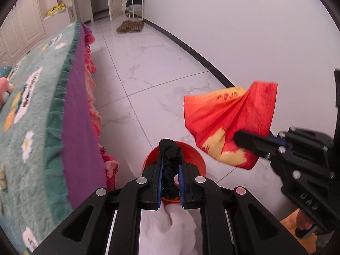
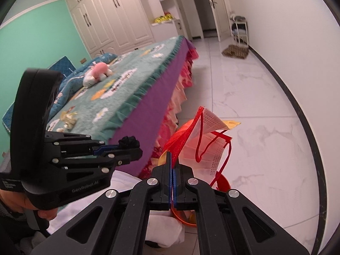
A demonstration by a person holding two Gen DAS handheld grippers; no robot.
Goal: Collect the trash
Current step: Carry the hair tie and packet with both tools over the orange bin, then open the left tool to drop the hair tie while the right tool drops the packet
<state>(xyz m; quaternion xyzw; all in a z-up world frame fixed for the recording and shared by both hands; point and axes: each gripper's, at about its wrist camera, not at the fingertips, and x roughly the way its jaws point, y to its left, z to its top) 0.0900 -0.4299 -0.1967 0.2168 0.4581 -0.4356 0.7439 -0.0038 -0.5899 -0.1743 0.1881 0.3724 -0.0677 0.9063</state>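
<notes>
Here the floor (image 1: 161, 68) is glossy white marble-look tile with a dark skirting along a white wall; a bed (image 1: 36, 114) with a teal flowered cover and purple skirt fills the 9 o'clock side of the left wrist view, cream wardrobes (image 2: 110, 21) behind it. An orange bin (image 1: 192, 152) stands on the tile just beside the bed's foot. The left gripper (image 1: 170, 165) is clamped narrowly on a wadded black cloth (image 1: 170, 150), directly over the bin. The right gripper (image 2: 172, 170), jaws almost touching, pinches a red-and-yellow wrapper (image 1: 229, 119) with a face mask (image 2: 207, 146) at the bin's 2 o'clock. The bin's contents are mostly hidden behind the fingers; a white fabric (image 1: 170, 229) beneath is cut off.
</notes>
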